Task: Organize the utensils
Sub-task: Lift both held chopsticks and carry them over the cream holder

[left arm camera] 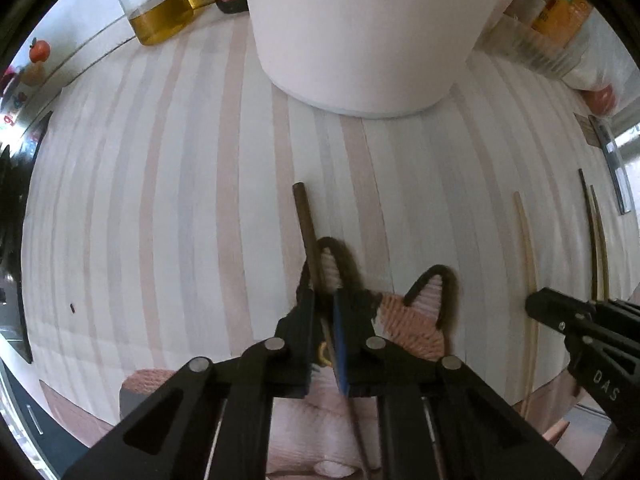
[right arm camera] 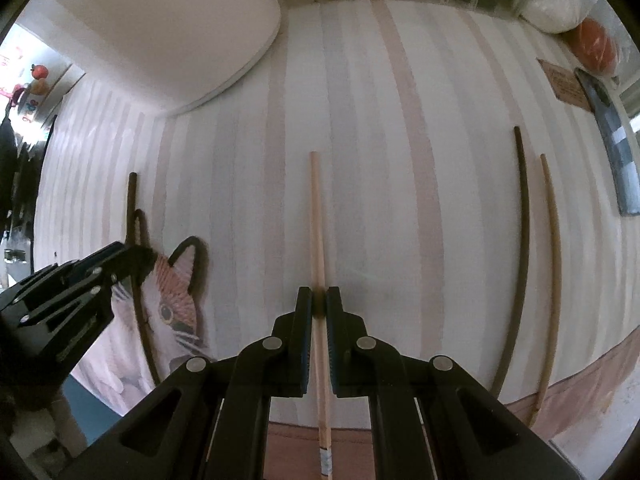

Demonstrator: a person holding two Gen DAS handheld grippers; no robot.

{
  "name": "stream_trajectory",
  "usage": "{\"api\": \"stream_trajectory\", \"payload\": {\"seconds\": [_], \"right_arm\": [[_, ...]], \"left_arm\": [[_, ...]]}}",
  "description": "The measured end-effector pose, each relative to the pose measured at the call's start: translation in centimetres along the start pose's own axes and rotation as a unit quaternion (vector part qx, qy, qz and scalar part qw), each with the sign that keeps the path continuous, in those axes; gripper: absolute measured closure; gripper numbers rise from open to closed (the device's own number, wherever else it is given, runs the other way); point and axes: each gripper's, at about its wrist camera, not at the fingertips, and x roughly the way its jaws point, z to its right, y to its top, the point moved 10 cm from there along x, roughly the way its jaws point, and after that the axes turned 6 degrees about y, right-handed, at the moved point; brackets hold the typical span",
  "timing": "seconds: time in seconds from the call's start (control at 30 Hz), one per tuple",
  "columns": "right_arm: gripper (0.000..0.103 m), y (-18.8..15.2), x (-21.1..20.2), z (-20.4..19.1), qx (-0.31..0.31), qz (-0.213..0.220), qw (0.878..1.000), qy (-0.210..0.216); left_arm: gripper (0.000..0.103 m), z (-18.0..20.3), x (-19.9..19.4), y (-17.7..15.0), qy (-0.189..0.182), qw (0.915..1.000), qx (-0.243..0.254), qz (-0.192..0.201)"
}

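My left gripper (left arm camera: 323,294) is shut on a dark brown chopstick (left arm camera: 305,220) that points away over the striped tablecloth (left arm camera: 160,200); in the right wrist view the same chopstick (right arm camera: 131,196) and gripper (right arm camera: 132,258) are at the left. My right gripper (right arm camera: 319,300) is shut on a light wooden chopstick (right arm camera: 317,216), which also shows in the left wrist view (left arm camera: 527,248) next to that gripper (left arm camera: 536,306). A dark chopstick (right arm camera: 522,220) and a tan chopstick (right arm camera: 552,240) lie side by side to the right.
A big white container (left arm camera: 360,32) stands at the back middle. A cat-shaped woven mat (left arm camera: 416,320) lies at the near edge under the left gripper. Oil and sauce bottles (left arm camera: 160,8) stand back left. Boxes and bags (right arm camera: 552,4) line the back right.
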Motion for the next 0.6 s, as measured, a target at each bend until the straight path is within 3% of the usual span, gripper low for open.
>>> {"api": "stream_trajectory", "payload": {"seconds": [0.17,0.33,0.6], "right_arm": [[0.096,-1.1,1.4,-1.1,0.0,-0.008,1.0,0.009],[0.096,-0.1,1.4,0.1,0.007,-0.026,1.0,0.014],[0.096,0.7,2.2,-1.2,-0.012,-0.029,0.999,-0.02]], "left_arm": [[0.097,-0.5,0.0,-0.1,-0.003,1.0,-0.001,-0.004],[0.097,-0.7,-0.1,0.3,-0.011,0.9999,-0.003,-0.008],[0.097,-0.9,0.1,0.7,-0.009,0.9999,-0.005,-0.009]]}}
